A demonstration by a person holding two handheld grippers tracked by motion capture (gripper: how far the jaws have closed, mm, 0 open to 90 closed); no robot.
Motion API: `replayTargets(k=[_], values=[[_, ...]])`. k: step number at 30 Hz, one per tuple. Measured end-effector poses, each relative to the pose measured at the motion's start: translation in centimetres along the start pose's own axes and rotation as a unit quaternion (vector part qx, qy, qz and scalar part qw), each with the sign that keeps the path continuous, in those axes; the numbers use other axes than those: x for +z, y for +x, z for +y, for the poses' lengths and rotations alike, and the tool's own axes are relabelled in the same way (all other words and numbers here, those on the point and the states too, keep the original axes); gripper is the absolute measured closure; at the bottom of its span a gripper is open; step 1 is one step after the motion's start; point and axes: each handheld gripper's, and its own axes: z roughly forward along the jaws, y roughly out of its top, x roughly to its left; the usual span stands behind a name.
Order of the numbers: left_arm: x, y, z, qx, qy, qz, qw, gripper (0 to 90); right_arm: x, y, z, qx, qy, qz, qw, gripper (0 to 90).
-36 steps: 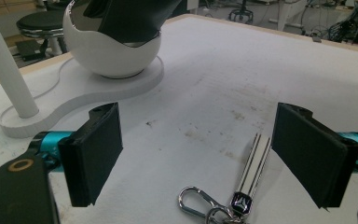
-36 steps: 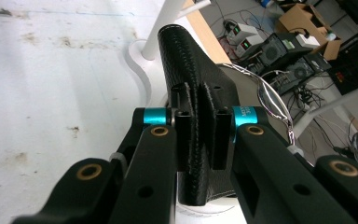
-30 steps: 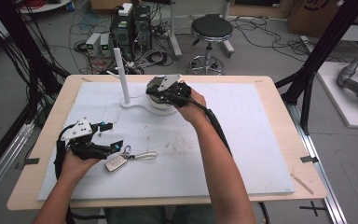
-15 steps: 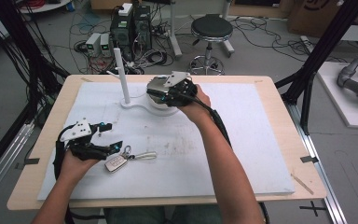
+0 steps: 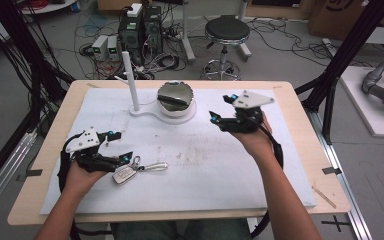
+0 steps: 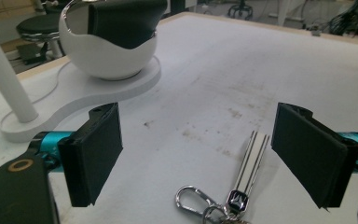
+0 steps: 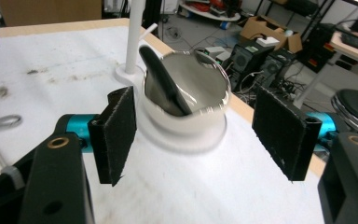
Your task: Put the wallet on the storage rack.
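A white bowl stands on a white base with a thin post at the back of the mat. A dark flat object leans inside the bowl. My right gripper hovers to the right of the bowl, apart from it. Its jaws have just been opening and stand open with nothing between the pads. A car key with a ring and metal strap lies at the front left. My left gripper rests just left of the key, open and holding nothing.
The white mat covers most of the wooden table. Behind the table are a round stool and computer boxes with cables. Black frame poles rise at both back corners.
My right gripper has left the bowl and moved to the right with its jaws opened. The dark object stays in the bowl. The left hand has not moved.
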Motion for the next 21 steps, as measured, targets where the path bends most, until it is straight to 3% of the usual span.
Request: replayTargets(k=[1, 5, 7, 8, 10, 15, 21], values=[[0.0, 0.0, -0.1, 0.001, 0.0, 0.0, 1.0, 16.3, 0.0, 0.0, 0.0, 0.0, 0.0, 0.0, 1.0, 30.4], [-0.1, 0.0, -0.3, 0.005, 0.005, 0.002, 1.0, 16.3, -3.6, 0.0, -3.4, 0.019, -0.029, -0.023, 0.9991, 28.6], [-0.2, 0.0, -0.3, 0.006, 0.005, 0.001, 1.0, 16.3, -4.0, 0.0, -3.9, 0.023, -0.029, -0.026, 0.999, 28.5], [-0.2, 0.0, -0.3, 0.009, 0.005, 0.0, 0.9999, 16.3, -5.0, 0.0, -5.2, 0.029, -0.037, -0.037, 0.9982, 27.7], [-0.2, 0.1, -0.3, 0.008, 0.005, 0.004, 0.9999, 16.3, -5.3, 0.0, -5.7, 0.033, -0.037, -0.04, 0.9979, 27.1], [-0.5, 0.2, -0.5, 0.007, 0.004, 0.008, 0.9999, 16.3, -6.4, 0.0, -9.0, 0.053, -0.051, -0.058, 0.9956, 21.6], [-0.5, 0.5, -0.5, 0.01, 0.006, 0.016, 0.9998, 16.3, -6.4, -0.2, -9.7, 0.06, -0.047, -0.064, 0.9951, 19.7]])
